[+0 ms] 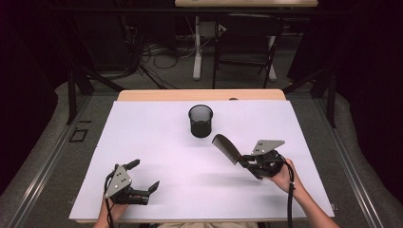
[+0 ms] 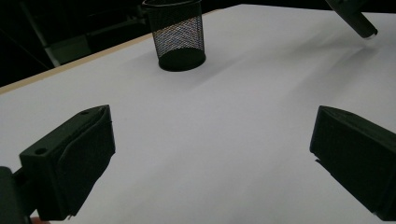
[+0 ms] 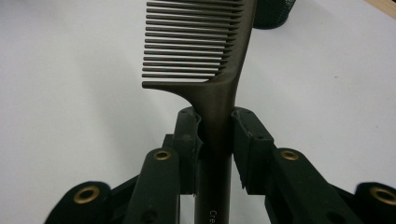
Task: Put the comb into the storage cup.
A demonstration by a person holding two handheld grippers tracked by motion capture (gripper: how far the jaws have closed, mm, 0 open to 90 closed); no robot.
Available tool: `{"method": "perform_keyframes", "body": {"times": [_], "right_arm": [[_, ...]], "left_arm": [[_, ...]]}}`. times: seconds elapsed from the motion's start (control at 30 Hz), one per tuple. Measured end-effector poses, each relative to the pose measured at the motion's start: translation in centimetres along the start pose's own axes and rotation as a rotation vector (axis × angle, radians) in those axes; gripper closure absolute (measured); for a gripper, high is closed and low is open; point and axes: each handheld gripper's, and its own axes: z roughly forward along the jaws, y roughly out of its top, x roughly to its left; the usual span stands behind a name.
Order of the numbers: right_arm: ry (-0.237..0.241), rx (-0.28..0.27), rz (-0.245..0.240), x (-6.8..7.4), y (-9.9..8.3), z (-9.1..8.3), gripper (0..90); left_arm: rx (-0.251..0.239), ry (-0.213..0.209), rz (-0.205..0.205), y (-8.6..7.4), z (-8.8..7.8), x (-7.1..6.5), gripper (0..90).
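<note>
A dark wide-toothed comb (image 1: 225, 148) (image 3: 205, 51) is held above the white table, its toothed end pointing toward the black mesh cup (image 1: 200, 120) (image 2: 177, 37). My right gripper (image 1: 245, 161) (image 3: 215, 126) is shut on the comb's handle, both pads pressed against it. At the near left my left gripper (image 1: 144, 175) (image 2: 212, 154) stands open, low over the table, nothing between its jaws. The mesh cup stands upright at the table's far middle. The comb's tip (image 2: 357, 18) shows at the top right of the left gripper view.
The white sheet (image 1: 157, 142) covers the table, with a wooden edge (image 1: 199, 95) at the far side. Beyond it are a dark chair (image 1: 247, 42), a table leg and cables on the floor. A person's hands come in at the near edge.
</note>
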Motion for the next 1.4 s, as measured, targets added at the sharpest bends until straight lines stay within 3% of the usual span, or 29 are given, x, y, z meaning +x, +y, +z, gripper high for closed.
{"method": "perform_keyframes", "body": {"times": [0.53, 1.4], "right_arm": [[-0.026, -0.101, 0.032, 0.04, 0.54, 0.13, 72.6], [-0.082, -0.231, 0.044, 0.09, 0.66, 0.35, 72.6]], "left_arm": [[-0.01, -0.006, -0.025, -0.17, -0.08, 0.35, 0.2], [-0.002, 0.003, -0.011, -0.08, -0.1, 0.21, 0.2]]}}
